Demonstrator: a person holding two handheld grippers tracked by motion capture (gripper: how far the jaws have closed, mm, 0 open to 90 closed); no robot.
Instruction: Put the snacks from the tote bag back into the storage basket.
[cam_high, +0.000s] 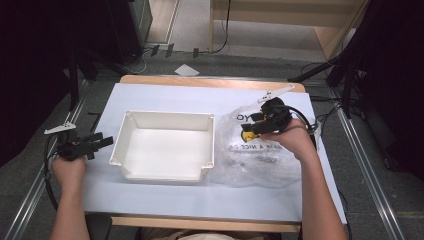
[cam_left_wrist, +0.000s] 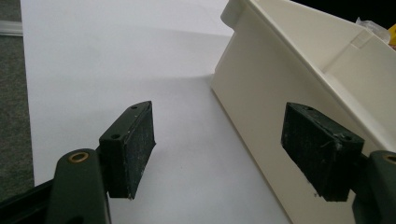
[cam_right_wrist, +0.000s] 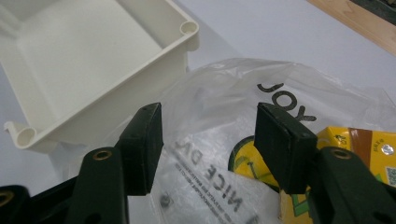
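Lit evenly from overhead; bright on the table, dim all around.

Washed pale across the white rectangular table sheet (cam_high: 165, 187) in the high view, with the room's left and right edges sunk into near black. Softly shadowed under the cream rectangular plastic tub (cam_left_wrist: 299, 88) in the left gripper view. Glared in broken patches over the clear crinkled plastic bag with black lettering (cam_right_wrist: 224, 98). Blurred slightly on the near black jaw pads in both gripper views, sharper farther off. Grainy and soft overall in the high view, bowed faintly at the frame edges.
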